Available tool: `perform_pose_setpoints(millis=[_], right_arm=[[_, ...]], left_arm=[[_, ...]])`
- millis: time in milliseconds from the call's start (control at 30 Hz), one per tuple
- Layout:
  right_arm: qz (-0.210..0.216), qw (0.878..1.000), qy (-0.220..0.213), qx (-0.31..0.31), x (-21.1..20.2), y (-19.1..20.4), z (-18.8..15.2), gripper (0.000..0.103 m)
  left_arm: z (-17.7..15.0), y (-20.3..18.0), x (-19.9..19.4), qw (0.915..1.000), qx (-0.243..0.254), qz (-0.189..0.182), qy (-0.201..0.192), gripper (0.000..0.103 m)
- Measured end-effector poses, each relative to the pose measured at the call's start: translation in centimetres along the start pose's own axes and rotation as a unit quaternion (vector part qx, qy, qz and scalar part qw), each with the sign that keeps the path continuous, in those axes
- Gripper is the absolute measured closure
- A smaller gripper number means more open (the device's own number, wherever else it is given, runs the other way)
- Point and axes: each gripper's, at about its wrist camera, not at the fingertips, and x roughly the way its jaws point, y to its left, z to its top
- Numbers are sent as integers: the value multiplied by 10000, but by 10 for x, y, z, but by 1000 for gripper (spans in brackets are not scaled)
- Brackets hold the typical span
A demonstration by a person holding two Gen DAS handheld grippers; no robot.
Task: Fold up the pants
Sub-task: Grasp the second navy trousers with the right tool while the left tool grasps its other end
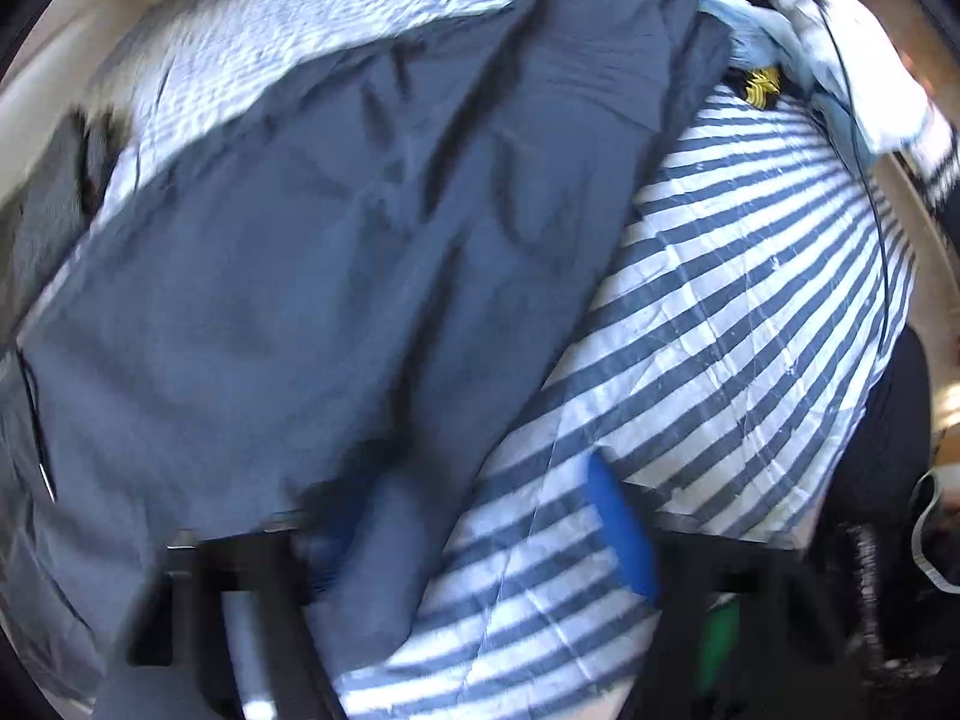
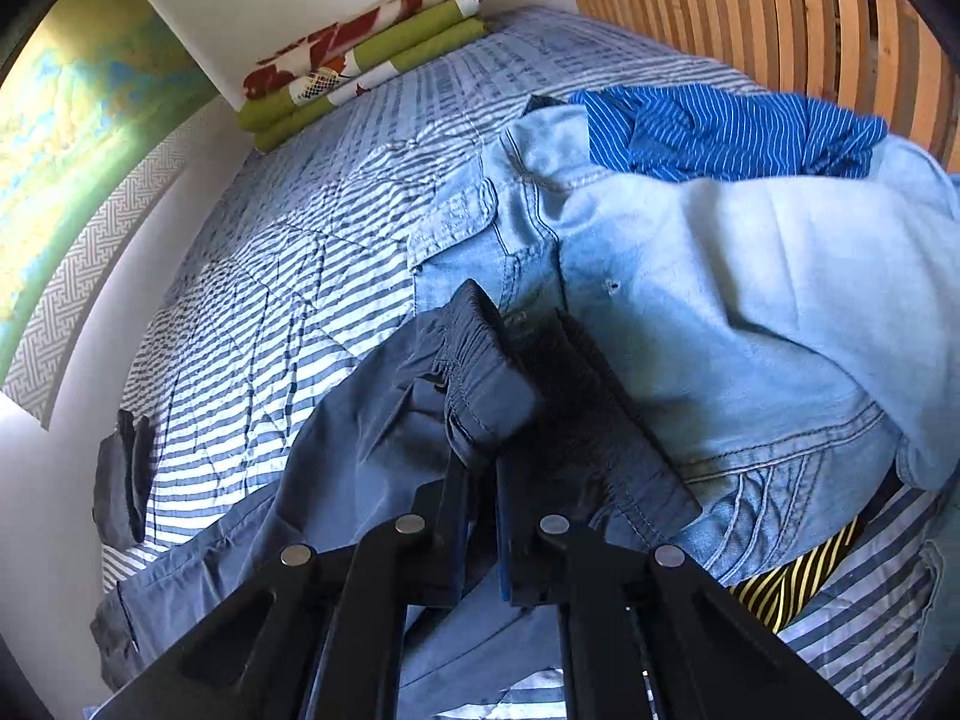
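At the lower centre of the right wrist view, the right gripper [image 2: 480, 468] is clamped on the elastic waistband of the dark grey-blue pants [image 2: 360, 450], lifting that end off the blue-and-white striped bed quilt [image 2: 270, 300], probably to fold it, while the left gripper [image 1: 480, 540] hangs wide apart and empty beside the pants.

- The pants [image 2: 360, 450] are spread on the bedspread [image 2: 270, 276].
- A pile of clothes [image 2: 720, 276] is heaped to their right.
- Folded bedding [image 2: 360, 60] is stacked behind, against the wall.
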Motion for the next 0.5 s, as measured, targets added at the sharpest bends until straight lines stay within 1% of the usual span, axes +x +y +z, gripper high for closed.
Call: perform_pose_setpoints(millis=[33, 67, 100, 133, 200, 333, 400, 433, 467, 500], right_arm=[[12, 10000, -4, -5, -2, 1, 0, 97], [3, 10000, -22, -55, -5, 4, 0, 98], [-26, 10000, -42, -85, -7, 5, 0, 98], [-35, 9999, -50, -101, -10, 6, 0, 98], [18, 9999, -76, -144, -18, 7, -1, 98], [85, 9996, -221, -174, -40, -1, -8, 98], [22, 9995, -277, -126, -45, -9, -14, 98], [-127, 9996, -201, -130, -42, -15, -19, 98], [-364, 9991, -51, -196, -35, -20, -25, 97], [-639, 9974, 160, -282, -26, -24, -31, 93]], left_arm=[[0, -1, 4, 9999, 89, 46, 32, 39], [1, 1, 9, 9999, 71, 63, 133, 80], [2, 6, 15, 9996, -35, 70, 263, 99], [2, 10, 17, 9995, -138, 44, 276, 102], [0, 22, 8, 9994, -305, -119, 124, 102], [-11, 48, -31, 9966, -632, -455, -276, 102], [-20, 56, -45, 9948, -694, -681, -315, 101], [-21, 58, -49, 9939, -676, -830, -257, 99], [-23, 59, -50, 9937, -685, -868, -180, 85], [-25, 62, -53, 9937, -752, -819, -107, 73]])
